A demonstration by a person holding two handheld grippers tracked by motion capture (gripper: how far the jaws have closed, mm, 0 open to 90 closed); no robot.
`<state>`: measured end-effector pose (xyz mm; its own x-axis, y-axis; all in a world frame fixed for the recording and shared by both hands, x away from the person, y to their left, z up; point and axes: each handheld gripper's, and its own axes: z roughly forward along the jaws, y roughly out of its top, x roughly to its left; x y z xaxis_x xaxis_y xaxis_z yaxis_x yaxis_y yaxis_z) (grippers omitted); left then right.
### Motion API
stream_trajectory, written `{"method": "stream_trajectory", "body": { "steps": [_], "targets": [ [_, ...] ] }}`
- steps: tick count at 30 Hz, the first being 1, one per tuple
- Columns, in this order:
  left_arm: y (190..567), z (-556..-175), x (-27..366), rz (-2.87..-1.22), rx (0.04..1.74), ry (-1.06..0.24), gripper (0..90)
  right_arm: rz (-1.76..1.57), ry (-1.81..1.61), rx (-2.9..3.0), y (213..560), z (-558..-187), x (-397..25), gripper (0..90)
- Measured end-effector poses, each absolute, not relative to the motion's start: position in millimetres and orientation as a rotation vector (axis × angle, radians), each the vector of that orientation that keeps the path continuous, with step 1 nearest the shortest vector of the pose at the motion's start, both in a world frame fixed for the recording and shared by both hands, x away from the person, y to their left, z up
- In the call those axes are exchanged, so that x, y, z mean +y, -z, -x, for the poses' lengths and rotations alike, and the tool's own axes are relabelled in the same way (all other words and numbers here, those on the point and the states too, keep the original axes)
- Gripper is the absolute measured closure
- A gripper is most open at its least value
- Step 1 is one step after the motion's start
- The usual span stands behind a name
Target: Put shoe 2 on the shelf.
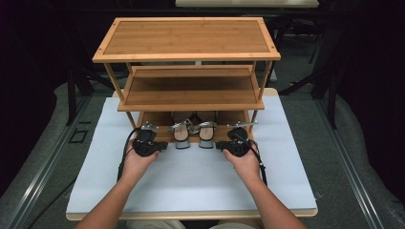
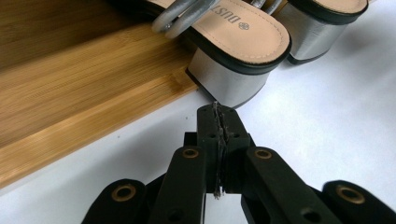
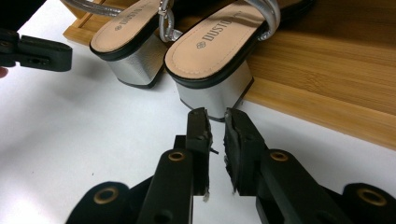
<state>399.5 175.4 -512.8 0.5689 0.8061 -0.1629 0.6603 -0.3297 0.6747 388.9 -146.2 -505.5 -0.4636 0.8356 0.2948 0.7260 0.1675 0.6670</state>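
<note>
Holding the left gripper (image 2: 218, 109) low over the white mat (image 1: 191, 181), jaws pressed together on nothing, tips pointing at the silver block heel of the left sandal (image 2: 233, 70) and stopping just short of it. Probably lining up rather than gripping, since closed jaws cannot take the heel.

Resting both sandals side by side on the bottom shelf (image 2: 93, 79) of the bamboo rack (image 1: 191, 90), toes inward and heels overhanging the front edge, which is leaving the heels free to be reached from the front.

Bringing the right gripper (image 3: 215, 116) up to the right sandal (image 3: 210, 51) in the same way, jaws standing slightly apart and empty. Possibly touching the heel's base, though hard to tell from this angle.
</note>
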Motion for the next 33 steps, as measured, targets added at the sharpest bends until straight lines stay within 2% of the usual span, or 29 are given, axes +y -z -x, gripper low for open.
{"method": "stream_trajectory", "body": {
  "steps": [10,21,26,30,31,33],
  "targets": [
    [506.1,-384.0,200.8,-2.081,1.180,-0.262,88.2,-1.513,-1.143,2.299,499.4,-370.9,-160.7,76.2],
    [516.0,-358.1,237.7,-2.030,1.227,-0.298,85.8,-1.513,-1.130,2.266,508.8,-341.2,-187.6,70.8],
    [522.5,-346.7,251.5,-2.039,1.249,-0.318,79.4,-1.520,-1.160,2.235,513.5,-326.1,-200.4,65.0],
    [530.2,-339.5,259.3,-2.009,1.242,-0.303,66.2,-1.556,-1.164,2.119,518.9,-313.5,-207.8,56.5],
    [532.5,-338.0,260.1,-2.009,1.236,-0.297,63.4,-1.545,-1.290,2.193,521.4,-312.1,-214.4,54.5],
    [537.0,-334.3,260.8,-2.013,1.228,-0.302,58.5,-1.598,-1.240,2.084,528.6,-307.0,-214.7,51.2]
  ]
}}
